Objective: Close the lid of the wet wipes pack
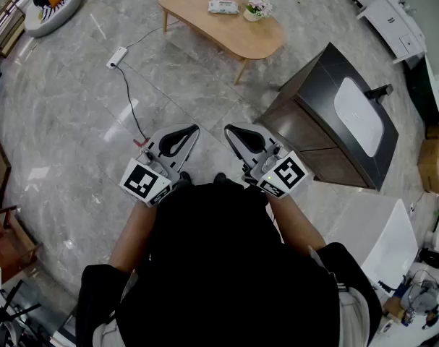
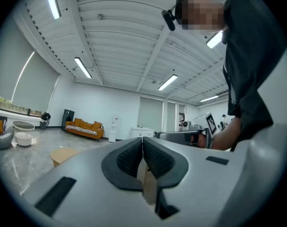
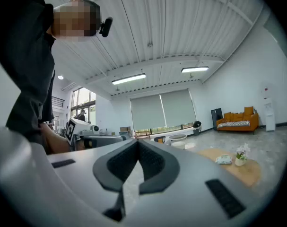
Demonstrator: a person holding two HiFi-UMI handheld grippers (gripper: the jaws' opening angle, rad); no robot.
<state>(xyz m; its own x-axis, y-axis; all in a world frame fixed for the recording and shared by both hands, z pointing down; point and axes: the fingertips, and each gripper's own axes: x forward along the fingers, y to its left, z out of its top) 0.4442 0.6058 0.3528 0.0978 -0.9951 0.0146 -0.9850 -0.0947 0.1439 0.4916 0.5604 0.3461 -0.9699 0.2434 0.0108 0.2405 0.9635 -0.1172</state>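
Right now you hold both grippers low at the centre of the head view, side by side, near each other but not touching. Your left gripper [image 1: 194,129] has its jaws clenched together on nothing, and your right gripper [image 1: 228,129] is clenched and empty as well. The wet wipes pack [image 1: 223,6] lies well apart from them, on the oval wooden table [image 1: 241,40] at the upper centre, just beside a small flower pot [image 1: 257,9]; its lid is too small to judge
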